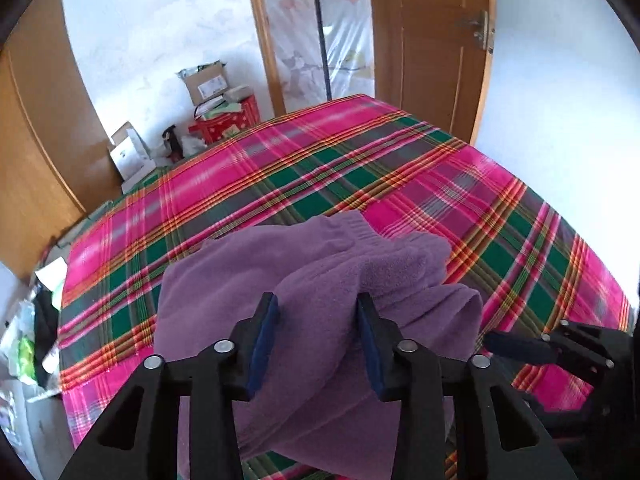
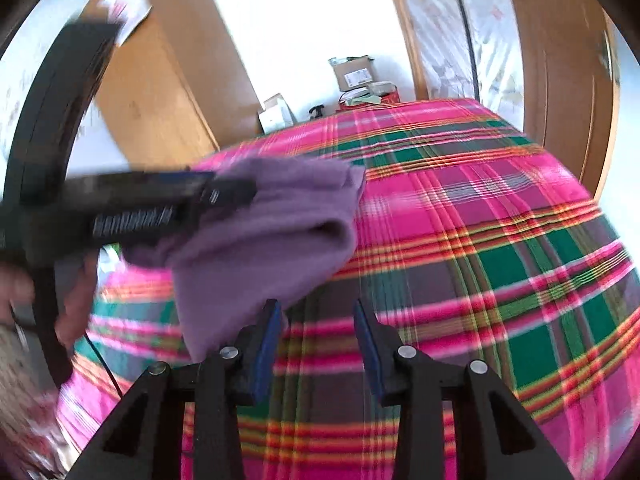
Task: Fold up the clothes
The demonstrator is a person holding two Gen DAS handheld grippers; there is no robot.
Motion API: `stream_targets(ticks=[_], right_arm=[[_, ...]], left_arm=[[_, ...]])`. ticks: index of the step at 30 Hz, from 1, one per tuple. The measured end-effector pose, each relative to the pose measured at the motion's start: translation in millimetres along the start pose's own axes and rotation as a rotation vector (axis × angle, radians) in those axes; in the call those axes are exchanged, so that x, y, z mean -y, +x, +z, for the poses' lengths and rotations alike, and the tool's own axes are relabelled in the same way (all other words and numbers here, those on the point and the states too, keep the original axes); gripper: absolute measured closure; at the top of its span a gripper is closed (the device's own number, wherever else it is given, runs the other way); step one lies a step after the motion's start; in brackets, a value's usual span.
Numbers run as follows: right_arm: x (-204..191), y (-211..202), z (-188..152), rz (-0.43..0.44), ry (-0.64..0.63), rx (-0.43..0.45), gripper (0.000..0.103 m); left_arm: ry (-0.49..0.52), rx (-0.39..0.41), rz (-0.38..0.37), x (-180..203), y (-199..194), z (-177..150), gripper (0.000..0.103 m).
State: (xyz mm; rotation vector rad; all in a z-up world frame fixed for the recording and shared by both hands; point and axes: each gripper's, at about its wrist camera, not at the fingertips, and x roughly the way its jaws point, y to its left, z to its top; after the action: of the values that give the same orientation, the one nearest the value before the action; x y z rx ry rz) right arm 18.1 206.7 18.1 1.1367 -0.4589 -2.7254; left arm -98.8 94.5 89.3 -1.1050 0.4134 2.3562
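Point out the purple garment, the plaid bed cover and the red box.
purple garment (image 1: pixel 320 272): left wrist view, bunched middle fold.
plaid bed cover (image 1: pixel 360 168): left wrist view, bare stretch beyond the garment.
red box (image 1: pixel 224 126): left wrist view, its front face.

Bright, even daylight fills both views, and the white walls (image 1: pixel 160 40) are washed out to near glare. The left wrist view is mostly sharp. The right wrist view is smeared by motion blur, worst along its left side. Fisheye bending curves the door frames (image 1: pixel 486 60), and dark vignetting rims the corners.
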Motion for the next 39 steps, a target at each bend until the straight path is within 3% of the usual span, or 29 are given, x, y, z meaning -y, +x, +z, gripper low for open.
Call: stream_targets(ticks=[1, 4, 9, 12, 13, 14, 15, 17, 24, 32, 37, 39], right_arm=[[4.4, 3.3, 4.1, 0.018, 0.031, -0.005, 0.064], [8.6, 13.6, 13.0, 0.066, 0.068, -0.009, 0.064], [6.9, 29.4, 22.1, 0.166, 0.118, -0.025, 0.064], [5.1, 38.4, 26.2, 0.157, 0.111, -0.038, 0.064], [4.8, 42.7, 27.2, 0.160, 0.110, -0.044, 0.070], [3.8, 46.4, 28.1, 0.159, 0.102, -0.050, 0.082], [2.9, 49.3, 29.2, 0.156, 0.094, -0.052, 0.085], [1.2, 49.3, 31.9, 0.138, 0.076, -0.031, 0.094], [-2.0, 8.9, 62.0, 0.051, 0.006, 0.145, 0.096], [-4.5, -31.1, 108.7, -0.069, -0.038, 0.303, 0.097], [-10.7, -45.4, 129.1, -0.168, -0.095, 0.392, 0.097], [-14.1, -41.4, 134.5, -0.189, -0.121, 0.380, 0.097]], left_arm=[[-0.025, -0.008, -0.015, -5.4, 0.2, 0.1, 0.081], [-0.092, -0.004, -0.037, -21.7, 0.2, -1.4, 0.090], [-0.226, 0.027, -0.040, -55.2, -3.0, -2.1, 0.091], [-0.320, 0.029, -0.060, -78.2, -3.6, -3.3, 0.092], [-0.351, 0.026, -0.066, -85.8, -2.7, -4.7, 0.092], [-0.374, 0.024, -0.063, -92.2, -1.8, -6.2, 0.092], [-0.393, 0.024, -0.054, -98.1, -1.5, -8.1, 0.092], [-0.426, 0.028, -0.049, -107.6, -2.4, -11.9, 0.092], [-0.538, 0.105, -0.038, -135.2, -25.6, -24.1, 0.092], [-0.597, 0.176, -0.012, -149.2, -53.6, -39.5, 0.092], [-0.621, 0.170, -0.035, -147.4, -53.9, -50.6, 0.092], [-0.624, 0.151, -0.038, -145.6, -47.1, -53.4, 0.092]])
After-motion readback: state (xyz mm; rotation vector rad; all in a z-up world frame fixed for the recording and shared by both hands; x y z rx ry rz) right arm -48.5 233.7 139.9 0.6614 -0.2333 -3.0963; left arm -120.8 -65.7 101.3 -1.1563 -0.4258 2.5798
